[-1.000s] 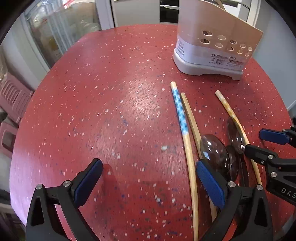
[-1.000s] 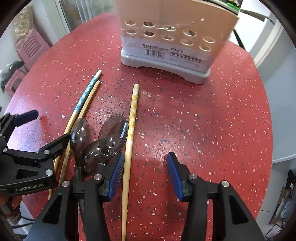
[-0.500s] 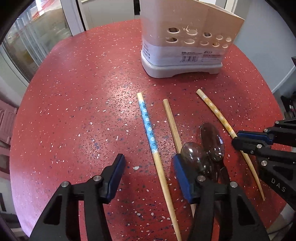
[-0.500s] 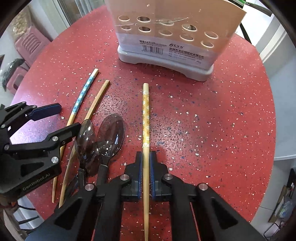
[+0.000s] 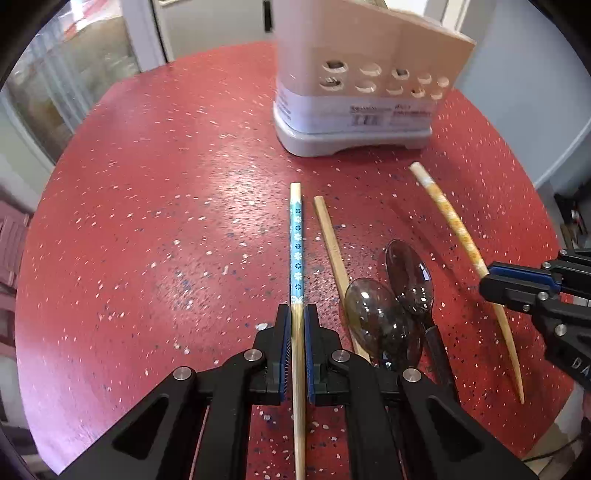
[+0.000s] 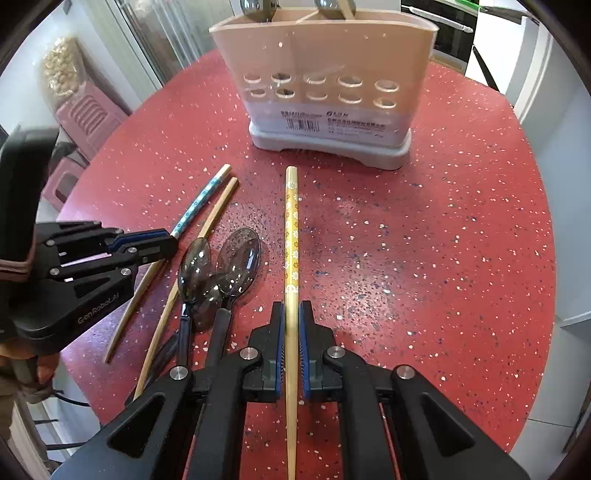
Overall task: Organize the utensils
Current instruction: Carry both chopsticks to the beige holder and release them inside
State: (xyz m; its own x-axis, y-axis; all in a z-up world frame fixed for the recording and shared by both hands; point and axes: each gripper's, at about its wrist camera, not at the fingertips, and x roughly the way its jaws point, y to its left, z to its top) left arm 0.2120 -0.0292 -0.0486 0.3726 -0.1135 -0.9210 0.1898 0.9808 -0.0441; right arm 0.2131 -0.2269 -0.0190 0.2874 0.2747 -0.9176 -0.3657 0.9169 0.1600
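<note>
My left gripper (image 5: 297, 310) has its jaws closing, and its pads press on the blue-patterned chopstick (image 5: 296, 240), which points toward the beige utensil holder (image 5: 354, 110). My right gripper (image 6: 291, 306) is shut on the yellow-patterned chopstick (image 6: 291, 229), also aimed at the holder (image 6: 325, 74). A plain wooden chopstick (image 5: 330, 236) lies just right of the blue one. Two dark translucent spoons (image 5: 376, 317) (image 5: 408, 273) lie between the grippers, bowls overlapping. From the right wrist, the left gripper (image 6: 170, 245) shows at the left.
The round red speckled table (image 5: 147, 221) drops off on every side. The holder stands at its far edge with spoon bowls and a chopstick showing in its top (image 6: 258, 7). Pink stools (image 6: 85, 118) stand on the floor to the left.
Both grippers went from open to shut, the right on the yellow chopstick first, then the left on the blue one. The yellow chopstick has shifted with the right gripper.
</note>
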